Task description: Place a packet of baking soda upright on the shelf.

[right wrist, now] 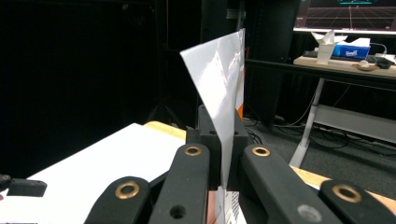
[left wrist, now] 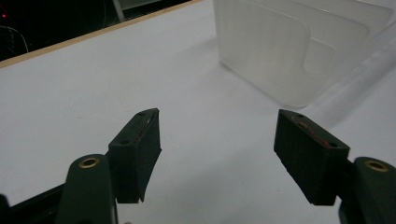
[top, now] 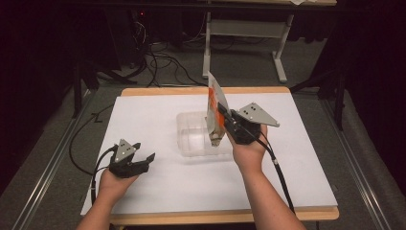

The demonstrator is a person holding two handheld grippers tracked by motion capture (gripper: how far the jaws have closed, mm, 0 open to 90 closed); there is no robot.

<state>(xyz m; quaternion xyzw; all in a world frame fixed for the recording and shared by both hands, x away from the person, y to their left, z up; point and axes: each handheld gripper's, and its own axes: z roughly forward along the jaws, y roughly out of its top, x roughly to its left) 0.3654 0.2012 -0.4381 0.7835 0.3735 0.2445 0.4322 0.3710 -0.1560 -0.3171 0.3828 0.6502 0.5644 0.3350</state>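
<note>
The right tongs pinch a flat orange-and-white packet above the clear plastic box, likely to drop it in. The left tongs wait open on the white worktop.

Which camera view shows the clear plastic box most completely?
The high view: the whole box sits mid-table, under the packet held by the right gripper. The left gripper view shows one wall.

You are working in a lab or test room. Around your white table you see a dark room, loose cables on a grey carpet floor, a desk frame, and a lit monitor above a tissue box.
</note>
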